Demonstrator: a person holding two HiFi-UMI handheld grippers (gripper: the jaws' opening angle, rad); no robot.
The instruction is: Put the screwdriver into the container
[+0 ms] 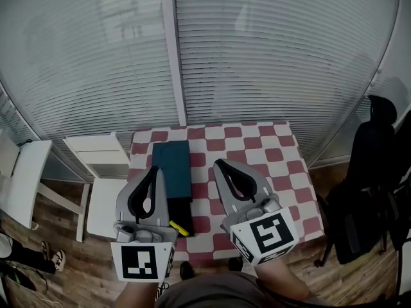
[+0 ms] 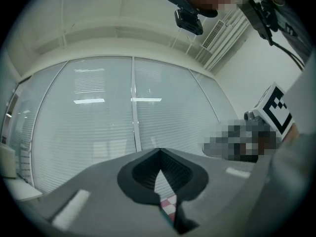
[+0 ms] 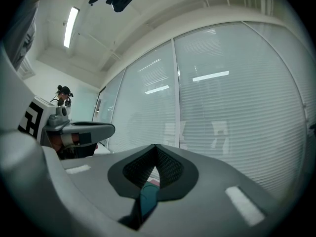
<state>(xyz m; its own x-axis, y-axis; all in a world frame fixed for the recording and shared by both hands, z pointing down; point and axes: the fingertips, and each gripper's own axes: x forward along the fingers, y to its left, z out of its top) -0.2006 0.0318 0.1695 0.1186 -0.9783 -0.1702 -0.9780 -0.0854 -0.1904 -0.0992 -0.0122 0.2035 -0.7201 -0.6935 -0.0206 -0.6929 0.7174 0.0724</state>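
Note:
A dark teal container point(image 1: 172, 167) lies on the left part of the red-and-white checkered table point(image 1: 270, 147). Near the table's front edge a yellow screwdriver point(image 1: 179, 228) peeks out beside my left gripper, mostly hidden by it. The left gripper point(image 1: 154, 169) is held above the container's left edge, its jaws shut and empty point(image 2: 159, 152). Held over the middle of the table, my right gripper point(image 1: 219, 164) is also shut with nothing in it point(image 3: 156, 147). A strip of the teal container point(image 3: 147, 200) shows through the slit below its jaws.
A white side table point(image 1: 96, 151) stands at the table's left, with a white chair point(image 1: 19, 172) farther left. A black office chair point(image 1: 367, 191) is at the right. Window blinds point(image 1: 257, 50) close off the back. Someone's shoes point(image 1: 54, 256) are on the wooden floor at the lower left.

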